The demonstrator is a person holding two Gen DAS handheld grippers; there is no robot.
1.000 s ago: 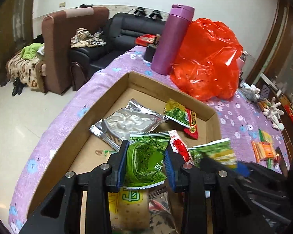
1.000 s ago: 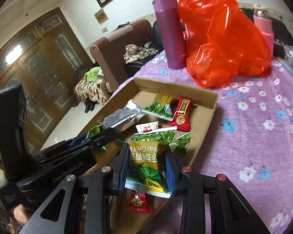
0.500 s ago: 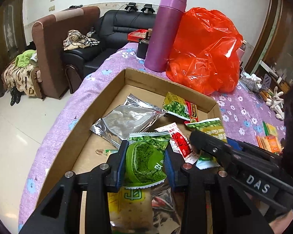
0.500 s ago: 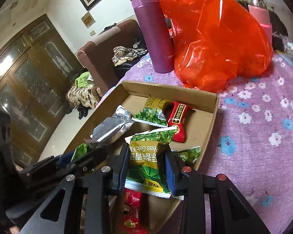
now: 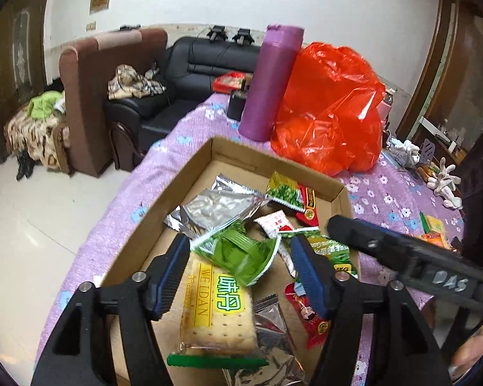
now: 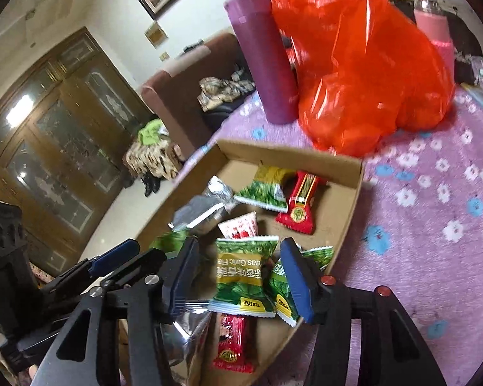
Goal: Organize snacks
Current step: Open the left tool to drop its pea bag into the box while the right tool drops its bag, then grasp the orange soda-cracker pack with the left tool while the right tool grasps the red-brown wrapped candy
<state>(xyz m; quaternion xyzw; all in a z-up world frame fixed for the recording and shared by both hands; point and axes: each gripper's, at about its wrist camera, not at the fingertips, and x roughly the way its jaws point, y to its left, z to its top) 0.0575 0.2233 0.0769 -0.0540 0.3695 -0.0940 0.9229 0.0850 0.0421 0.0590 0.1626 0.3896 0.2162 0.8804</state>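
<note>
Both hand-held grippers hung over the cardboard box [image 5: 190, 173], and the step in hand looked like the release of two snacks into it. The left hand-held gripper [image 5: 240, 273] had its jaws opening, pads clear of the crumpled green packet [image 5: 241, 254], which sat loose between them on the biscuit pack [image 5: 217, 308]. The right hand-held gripper [image 6: 238, 276] was opening too; the green pea packet [image 6: 243, 276] lay between its pads, untouched, among other wrappers near the box's 5 o'clock corner.

At 12 o'clock beyond the box stood a purple flask [image 5: 270, 83] and a red plastic bag [image 5: 331, 109] on the flowered bench [image 6: 434, 209]. More snacks [image 5: 433, 230] lay on the bench at 3 o'clock in the left view. Next, probably, each gripper should back out without snagging a wrapper, then go for those.
</note>
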